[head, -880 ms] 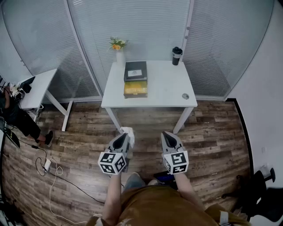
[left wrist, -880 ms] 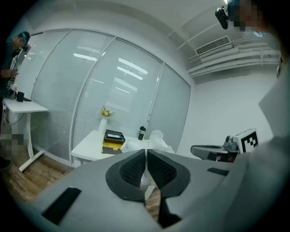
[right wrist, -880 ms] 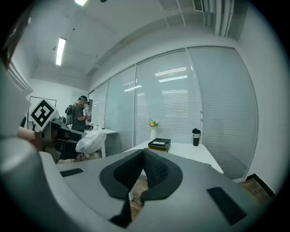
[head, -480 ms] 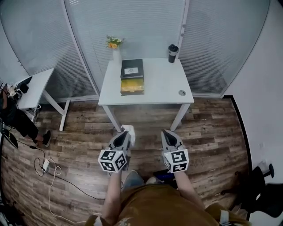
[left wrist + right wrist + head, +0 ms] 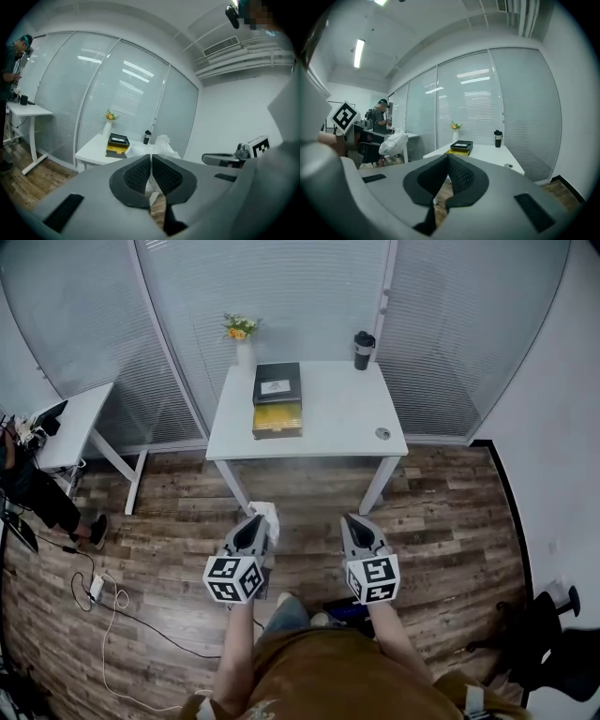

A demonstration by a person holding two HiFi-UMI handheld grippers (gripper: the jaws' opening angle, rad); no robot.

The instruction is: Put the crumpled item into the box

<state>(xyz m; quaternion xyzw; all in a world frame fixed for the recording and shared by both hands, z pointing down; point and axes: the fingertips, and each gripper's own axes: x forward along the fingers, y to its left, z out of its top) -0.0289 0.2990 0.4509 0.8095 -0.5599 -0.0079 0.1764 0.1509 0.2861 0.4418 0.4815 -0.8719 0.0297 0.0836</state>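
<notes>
White rectangular table (image 5: 347, 418) stands well apart from both grippers, across the wood floor (image 5: 450, 512), so the carry is long. The black-lidded box with a yellow base (image 5: 277, 399) on it appears closed, so the item may end up on the lid unless the box is opened first. The left gripper (image 5: 255, 521) has its jaws clamped on a thin fold of the crumpled white sheet item (image 5: 266, 513); a jolt could pull it free. The right gripper (image 5: 355, 523) has its jaws together on nothing. The item projects past the jaw tips toward the table, its long axis apparently in line with the jaws.
</notes>
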